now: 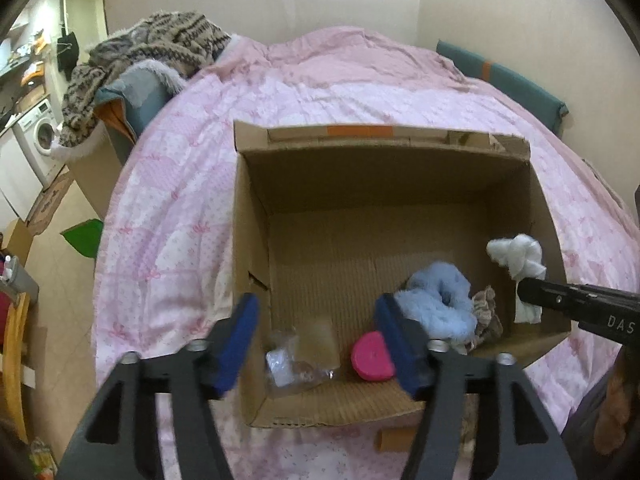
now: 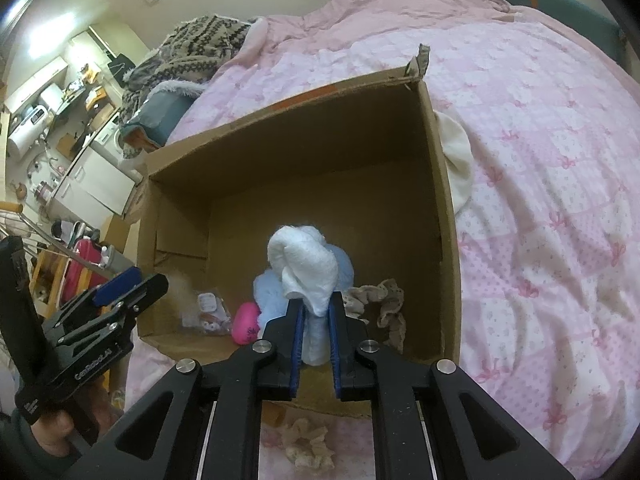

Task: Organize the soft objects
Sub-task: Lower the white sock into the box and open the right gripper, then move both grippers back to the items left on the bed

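Note:
An open cardboard box stands on a pink bedspread. On its floor lie a light blue fluffy piece, a beige lacy scrunchie, a round pink item and a clear plastic bag. My left gripper hangs open over the box's near left corner, nothing between its blue pads. My right gripper is shut on a white cloth, held above the blue piece inside the box. In the left wrist view that cloth hangs at the box's right wall.
A cream cloth lies on the bed against the box's right outer wall. Another beige scrunchie rests in front of the box. A patterned knit blanket is heaped at the bed's far left. A washing machine stands beyond.

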`<state>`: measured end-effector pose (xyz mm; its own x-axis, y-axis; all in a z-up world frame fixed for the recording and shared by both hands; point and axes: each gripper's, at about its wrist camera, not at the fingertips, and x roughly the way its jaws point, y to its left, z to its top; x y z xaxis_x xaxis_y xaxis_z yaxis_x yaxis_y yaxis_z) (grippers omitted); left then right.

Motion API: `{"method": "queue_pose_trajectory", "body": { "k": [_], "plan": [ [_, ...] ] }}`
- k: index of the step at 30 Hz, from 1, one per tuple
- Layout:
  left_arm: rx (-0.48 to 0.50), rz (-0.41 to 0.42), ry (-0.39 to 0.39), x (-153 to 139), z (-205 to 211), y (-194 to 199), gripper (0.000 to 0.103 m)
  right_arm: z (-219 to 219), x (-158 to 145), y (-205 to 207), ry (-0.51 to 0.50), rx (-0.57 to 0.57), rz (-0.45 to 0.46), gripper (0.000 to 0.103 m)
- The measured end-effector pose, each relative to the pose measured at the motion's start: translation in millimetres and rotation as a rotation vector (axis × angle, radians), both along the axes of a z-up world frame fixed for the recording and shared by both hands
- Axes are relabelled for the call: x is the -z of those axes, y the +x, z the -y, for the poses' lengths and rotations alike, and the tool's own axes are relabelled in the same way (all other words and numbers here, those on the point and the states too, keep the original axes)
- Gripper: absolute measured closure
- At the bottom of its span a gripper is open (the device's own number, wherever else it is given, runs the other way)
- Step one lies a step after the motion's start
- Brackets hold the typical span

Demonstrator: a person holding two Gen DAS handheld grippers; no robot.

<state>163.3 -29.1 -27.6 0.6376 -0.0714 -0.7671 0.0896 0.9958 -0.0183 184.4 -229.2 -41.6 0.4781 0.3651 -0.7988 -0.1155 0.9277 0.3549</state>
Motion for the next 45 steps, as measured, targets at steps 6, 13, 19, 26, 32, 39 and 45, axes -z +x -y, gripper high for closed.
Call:
{"method": "queue_pose_trajectory", "body": {
  "k": [6,13,19,26,32,39,45],
  "plan": [
    [-0.015,0.027,-0.005,-8,-4,-3,0.037,3,-8,-5,0.006,0.016,0.043,0.046],
    [-0.033,0.026,0.0,-11,-10,-8,0.037,2,-18,-12,0.0,0.025,0.087,0.03],
    [-0.035,0.037,0.01,-17,-10,-17,0.037,7,-27,-22,0.001,0.036,0.109,0.03],
    [-0.024,0.055,0.008,-24,-14,-41,0.037,15,-31,-35,-0.005,0.062,0.101,0.03],
    [-0.026,0.029,0.015,-22,-16,-51,0.037,29,-31,-54,0.041,0.116,0.087,0.03],
    [-0.029,-0.013,0.008,-16,-13,-63,0.037,25,-26,-69,0.065,0.106,0.052,0.03],
    [-0.05,-0.103,-0.041,1,-14,-76,0.037,14,-25,-81,0.076,0.069,0.044,0.03]
  ]
}}
